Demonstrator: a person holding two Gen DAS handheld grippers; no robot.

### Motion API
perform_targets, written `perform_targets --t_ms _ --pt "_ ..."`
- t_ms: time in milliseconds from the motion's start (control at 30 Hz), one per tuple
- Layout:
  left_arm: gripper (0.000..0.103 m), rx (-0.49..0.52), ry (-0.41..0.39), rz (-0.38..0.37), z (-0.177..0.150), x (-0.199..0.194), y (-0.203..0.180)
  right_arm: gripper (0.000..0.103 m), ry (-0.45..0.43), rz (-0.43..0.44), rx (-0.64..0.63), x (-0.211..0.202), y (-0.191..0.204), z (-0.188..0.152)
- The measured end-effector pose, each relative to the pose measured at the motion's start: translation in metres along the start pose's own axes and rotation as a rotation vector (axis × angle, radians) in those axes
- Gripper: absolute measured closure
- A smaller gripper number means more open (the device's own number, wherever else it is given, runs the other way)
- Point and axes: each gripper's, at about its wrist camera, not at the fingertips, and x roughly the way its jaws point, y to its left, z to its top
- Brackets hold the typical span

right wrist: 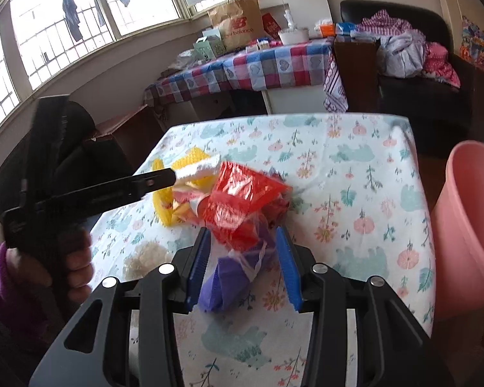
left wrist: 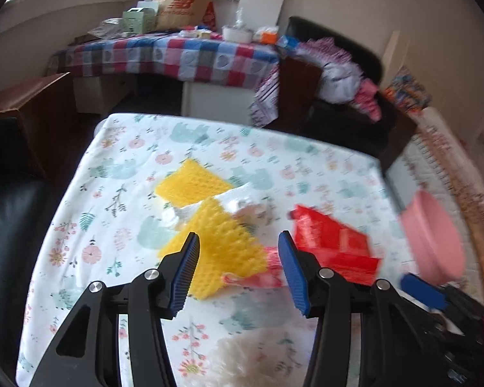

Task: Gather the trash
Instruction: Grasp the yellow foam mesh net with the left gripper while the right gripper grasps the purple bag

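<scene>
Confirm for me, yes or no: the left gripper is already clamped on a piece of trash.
No: the left gripper stands open above the yellow foam net, its blue pads clear of it.

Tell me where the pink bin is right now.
The pink bin stands off the right edge of the floral-cloth table in the right wrist view, beside the right gripper.

A brown paper shopping bag [right wrist: 238,25] standing on the checked-cloth table [right wrist: 242,67] by the windows carries the red "new balance" wordmark beneath the brand's slanted "NB" logo, legible from the right wrist view. From the left wrist view the same bag [left wrist: 182,3] shows the logo, its lettering blurred. Nothing else can be read.
</scene>
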Motion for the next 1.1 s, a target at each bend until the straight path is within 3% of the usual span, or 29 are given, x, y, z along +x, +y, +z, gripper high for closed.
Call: perform_targets --t_ms 33,67,133,167,600,800,833,900,1100 --pt "0.056 -0.008 0.013 0.022 -0.002 0.005 0.002 0.06 0.017 0.004 0.004 0.002 0.0 -0.002" --pt "0.074 -0.014 0.016 0.027 -0.003 0.007 0.004 0.06 0.028 0.008 0.006 0.004 0.0 -0.005" --pt "0.088 -0.027 0.023 0.026 -0.007 0.008 0.013 0.06 0.06 0.025 0.01 0.009 0.001 -0.01" --pt "0.091 -0.038 0.02 0.023 -0.01 0.006 0.019 0.06 0.07 0.027 0.011 0.012 0.001 -0.011" --pt "0.092 -0.052 -0.085 -0.047 -0.026 -0.047 0.048 0.06 0.171 0.024 -0.007 0.033 0.015 -0.022" --pt "0.092 -0.033 -0.098 -0.066 -0.027 -0.057 0.043 0.062 0.201 -0.056 0.023 0.035 0.006 -0.027" --pt "0.092 -0.026 -0.105 -0.071 -0.027 -0.059 0.041 0.068 0.202 -0.049 0.034 0.033 0.002 -0.028" --pt "0.092 -0.017 -0.116 -0.08 -0.028 -0.063 0.039 0.092 0.204 -0.048 0.041 0.029 -0.002 -0.029" --pt "0.092 0.0 -0.122 -0.087 -0.028 -0.067 0.032 0.102 0.179 -0.078 0.048 0.012 -0.013 -0.033"
